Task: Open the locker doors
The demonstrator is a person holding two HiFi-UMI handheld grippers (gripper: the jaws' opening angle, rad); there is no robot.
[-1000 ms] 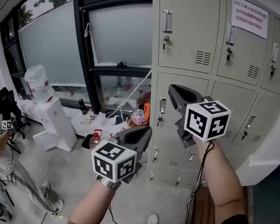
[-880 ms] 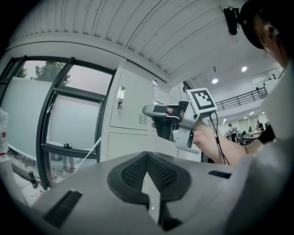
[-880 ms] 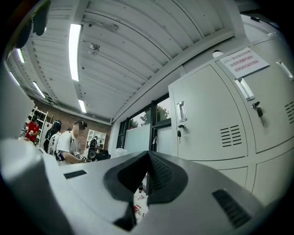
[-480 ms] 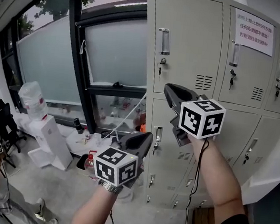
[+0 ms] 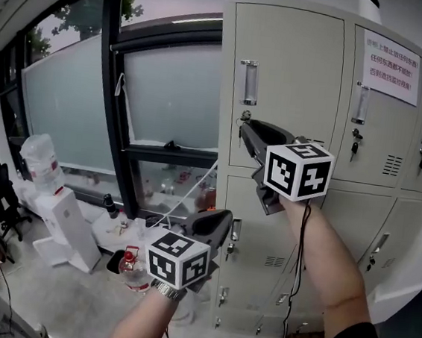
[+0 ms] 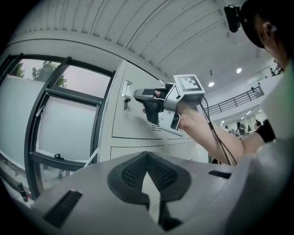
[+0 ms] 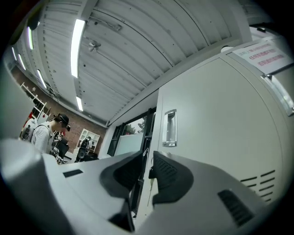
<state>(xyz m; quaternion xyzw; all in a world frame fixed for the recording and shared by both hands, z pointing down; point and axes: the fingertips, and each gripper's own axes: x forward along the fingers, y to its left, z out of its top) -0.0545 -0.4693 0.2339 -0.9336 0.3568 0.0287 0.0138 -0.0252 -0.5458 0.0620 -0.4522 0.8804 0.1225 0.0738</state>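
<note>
Locker doors (image 5: 295,83), three upper, two hand-held grippers (image 5: 219,218) (image 5: 245,125)

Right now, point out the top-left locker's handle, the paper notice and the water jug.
handle (image 5: 249,82), head view, middle of the pull.
paper notice (image 5: 391,67), head view, centre of sheet.
water jug (image 5: 38,160), head view, its clear body.

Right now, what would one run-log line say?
right gripper: jaws just opening, small dangling key between, ungripped | left gripper: shut, empty | beige metal locker door: closed
</note>
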